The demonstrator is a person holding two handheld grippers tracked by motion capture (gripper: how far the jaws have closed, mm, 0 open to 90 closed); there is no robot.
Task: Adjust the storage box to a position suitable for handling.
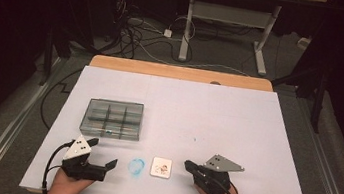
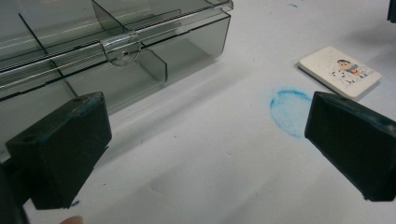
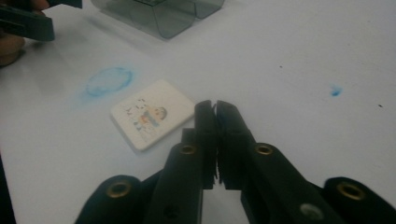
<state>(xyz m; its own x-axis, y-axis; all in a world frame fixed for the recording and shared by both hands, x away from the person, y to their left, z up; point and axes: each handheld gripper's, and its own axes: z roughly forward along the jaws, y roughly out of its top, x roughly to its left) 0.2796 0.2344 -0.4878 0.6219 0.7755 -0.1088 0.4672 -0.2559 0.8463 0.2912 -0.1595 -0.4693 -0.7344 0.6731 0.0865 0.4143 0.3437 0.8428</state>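
Observation:
A small white square tile (image 1: 161,167) with a cartoon figure lies flat near the front edge of the white sheet (image 1: 217,118). My right gripper (image 1: 187,165) sits just right of it, shut with nothing between its jaws. In the right gripper view the closed tips (image 3: 215,106) rest close beside the tile (image 3: 152,113), apart from it. My left gripper (image 1: 102,152) stands open at the front left, empty. In its own view the left gripper (image 2: 205,126) has a blue smudge (image 2: 289,109) and the tile (image 2: 339,71) beyond its right jaw.
A clear grey compartment box (image 1: 113,118) with its lid shut stands behind the left gripper, close to the left jaw (image 2: 107,46). The blue smudge (image 1: 136,166) marks the sheet left of the tile. Behind the table are floor cables and a desk frame (image 1: 187,28).

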